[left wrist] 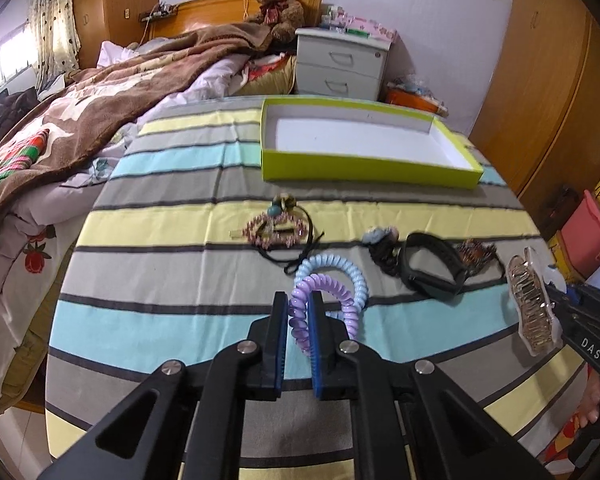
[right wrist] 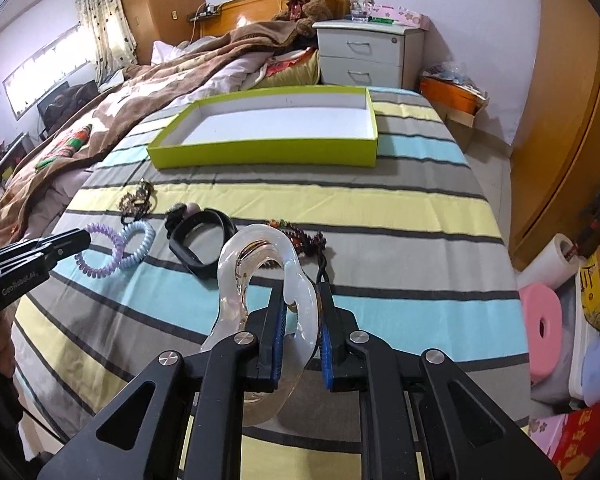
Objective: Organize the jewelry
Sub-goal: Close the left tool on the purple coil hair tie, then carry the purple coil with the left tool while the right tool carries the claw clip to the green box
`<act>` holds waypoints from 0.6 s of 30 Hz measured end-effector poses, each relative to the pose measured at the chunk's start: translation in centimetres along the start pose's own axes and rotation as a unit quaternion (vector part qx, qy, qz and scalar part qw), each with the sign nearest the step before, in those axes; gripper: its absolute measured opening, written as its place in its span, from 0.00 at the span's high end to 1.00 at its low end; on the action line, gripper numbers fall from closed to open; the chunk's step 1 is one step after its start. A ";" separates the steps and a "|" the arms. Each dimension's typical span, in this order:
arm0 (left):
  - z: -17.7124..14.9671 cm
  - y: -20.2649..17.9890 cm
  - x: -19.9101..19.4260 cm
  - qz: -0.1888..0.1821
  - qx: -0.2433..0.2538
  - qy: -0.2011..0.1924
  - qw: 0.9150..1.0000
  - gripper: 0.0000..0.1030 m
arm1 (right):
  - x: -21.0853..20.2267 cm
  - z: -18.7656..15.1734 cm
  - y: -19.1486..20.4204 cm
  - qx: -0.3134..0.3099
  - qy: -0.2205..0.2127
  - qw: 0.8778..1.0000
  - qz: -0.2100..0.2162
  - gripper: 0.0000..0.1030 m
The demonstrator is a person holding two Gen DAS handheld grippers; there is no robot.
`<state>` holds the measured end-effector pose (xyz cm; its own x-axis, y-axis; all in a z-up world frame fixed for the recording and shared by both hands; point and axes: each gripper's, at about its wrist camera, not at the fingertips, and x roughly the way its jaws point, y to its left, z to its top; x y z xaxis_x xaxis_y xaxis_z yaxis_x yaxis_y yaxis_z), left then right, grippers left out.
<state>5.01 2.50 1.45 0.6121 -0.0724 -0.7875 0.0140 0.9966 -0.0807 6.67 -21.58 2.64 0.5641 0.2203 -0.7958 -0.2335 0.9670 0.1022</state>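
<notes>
Two hand-held claws work over a counter [left wrist: 172, 272] covered in a striped cloth, in a bedroom.

The left claw [left wrist: 298, 320] is pinched narrow on a purple coil hair tie [left wrist: 300, 320], which is linked or tangled with a pale blue coil hair tie [left wrist: 356, 276] trailing just ahead of the pads. The right claw [right wrist: 302, 312] is closed on a clear hair claw clip [right wrist: 260, 264], gripping one side of its loop; the clip rises ahead of and to the left of the fingers.

Well ahead of both claws sits a shallow green box [left wrist: 364, 168] with a white inside. It looks empty, so nothing has been sorted yet: two pieces are gripped, none delivered.

Still lying on the cloth between the claws and the box: a pink beaded hair clip [left wrist: 274, 232] with a black cord beside it, a dark scrunchie [left wrist: 380, 244], a black wristband [left wrist: 432, 268], and a dark beaded piece [left wrist: 476, 254].

The left view shows the metal teeth of the clear clip, seen side-on to the right of the left claw, and the pink clip plainly. The right view shows the smooth clear loop instead, the left claw at the far left, and the beaded piece closer; what it is stays hard to tell, perhaps a bracelet.
</notes>
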 end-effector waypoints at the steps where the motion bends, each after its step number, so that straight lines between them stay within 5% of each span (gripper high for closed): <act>1: 0.2 0.0 -0.3 -0.003 0.001 -0.005 1.000 0.90 | -0.1 0.1 0.0 0.000 -0.003 1.000 0.000 0.85; 14: 3.1 0.1 -2.2 -0.016 0.006 -0.046 0.999 0.90 | -1.4 3.4 -0.3 -0.002 -0.039 0.999 -0.012 0.85; 18: 3.2 1.2 -1.2 -0.015 -0.005 -0.030 0.999 0.90 | -1.2 3.6 -0.1 -0.002 -0.038 0.999 -0.007 0.85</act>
<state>6.85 3.95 4.24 0.6586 -0.1004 -0.7458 0.0260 0.9935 -0.1108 8.89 -21.49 5.70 0.6253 0.2154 -0.7501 -0.2278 0.9697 0.0885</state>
